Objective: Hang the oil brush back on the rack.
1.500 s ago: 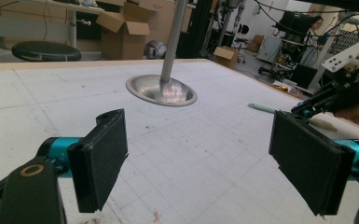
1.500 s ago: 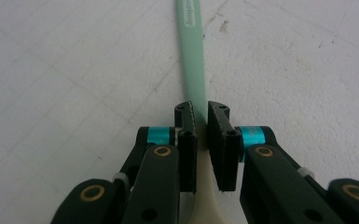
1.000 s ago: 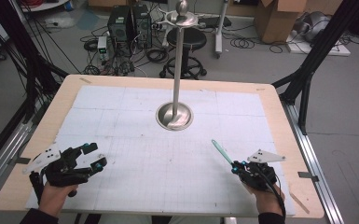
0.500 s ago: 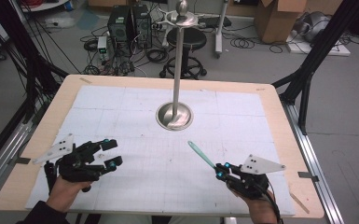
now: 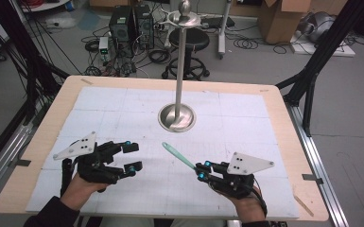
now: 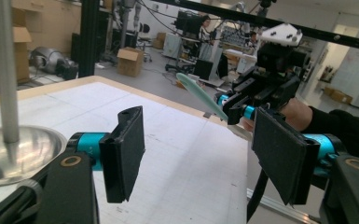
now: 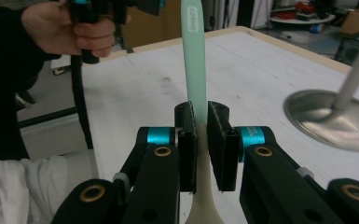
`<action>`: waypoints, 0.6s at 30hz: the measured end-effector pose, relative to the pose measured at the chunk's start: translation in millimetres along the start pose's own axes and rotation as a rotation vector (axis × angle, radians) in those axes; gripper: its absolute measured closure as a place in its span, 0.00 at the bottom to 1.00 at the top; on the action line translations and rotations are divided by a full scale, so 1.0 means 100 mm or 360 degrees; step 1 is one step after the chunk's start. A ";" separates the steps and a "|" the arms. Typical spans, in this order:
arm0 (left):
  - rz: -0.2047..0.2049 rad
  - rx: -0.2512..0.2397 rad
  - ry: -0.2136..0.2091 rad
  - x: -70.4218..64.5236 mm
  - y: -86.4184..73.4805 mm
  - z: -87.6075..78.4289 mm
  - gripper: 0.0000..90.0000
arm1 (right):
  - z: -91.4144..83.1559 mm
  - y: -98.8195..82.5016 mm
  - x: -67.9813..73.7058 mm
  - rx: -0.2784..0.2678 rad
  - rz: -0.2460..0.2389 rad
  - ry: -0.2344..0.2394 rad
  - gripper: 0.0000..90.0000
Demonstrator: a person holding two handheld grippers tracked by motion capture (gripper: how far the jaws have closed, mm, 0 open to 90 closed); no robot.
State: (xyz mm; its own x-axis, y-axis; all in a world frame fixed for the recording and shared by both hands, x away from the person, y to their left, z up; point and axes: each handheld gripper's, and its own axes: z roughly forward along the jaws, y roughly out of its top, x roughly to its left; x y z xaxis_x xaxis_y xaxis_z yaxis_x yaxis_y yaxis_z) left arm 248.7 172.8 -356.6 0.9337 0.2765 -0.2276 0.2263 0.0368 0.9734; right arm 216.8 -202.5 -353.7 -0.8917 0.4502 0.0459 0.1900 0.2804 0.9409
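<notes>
My right gripper (image 5: 201,170) is shut on a mint-green handle with a white end, much like a toothbrush (image 5: 177,155). The stick points up and left over the mat. In the right gripper view the black pads (image 7: 186,135) clamp the handle (image 7: 193,56) near its white part. My left gripper (image 5: 133,155) hovers at the front left with its jaws apart. They have just been closing, with nothing between them. The left gripper view looks between its own pads (image 6: 123,149) at the right gripper (image 6: 233,105) and the green handle (image 6: 200,95).
A steel stand with a round dished base (image 5: 176,118) and a tall pole (image 5: 182,71) rises from the middle of the white mat (image 5: 246,118). The wooden table edge (image 5: 288,132) borders the mat. Black frame posts, cables and boxes lie beyond the table.
Both hands have moved inward from the table's front corners toward the middle and risen a little. The green handle came along in the right gripper. The left jaws look slightly narrower.
</notes>
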 end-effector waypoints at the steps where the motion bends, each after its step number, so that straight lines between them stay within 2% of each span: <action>1: 0.0000 0.0000 0.0000 0.00 0.00 0.00 0.42 | 0.00 0.00 0.00 0.0000 0.0000 0.0000 0.92; 3: -0.0003 0.0009 -0.0024 -0.02 0.01 0.05 0.44 | 0.08 0.06 0.05 0.0003 -0.0032 0.0039 0.92; 8: -0.0025 0.0033 -0.0048 -0.04 -0.01 0.14 0.45 | 0.15 0.10 0.10 -0.0035 -0.0050 0.0103 0.92; 18: -0.0074 0.0023 -0.0101 -0.09 0.00 0.28 0.46 | 0.19 0.11 0.15 -0.0037 -0.0082 0.0123 0.92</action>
State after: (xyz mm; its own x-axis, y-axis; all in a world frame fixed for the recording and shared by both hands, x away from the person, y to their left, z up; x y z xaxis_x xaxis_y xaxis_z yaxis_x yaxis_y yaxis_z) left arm 248.5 143.2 -355.2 0.9376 0.2136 -0.2744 0.2735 0.0344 0.9613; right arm 213.6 -176.4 -349.7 -0.9294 0.3685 0.0224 0.1345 0.2815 0.9501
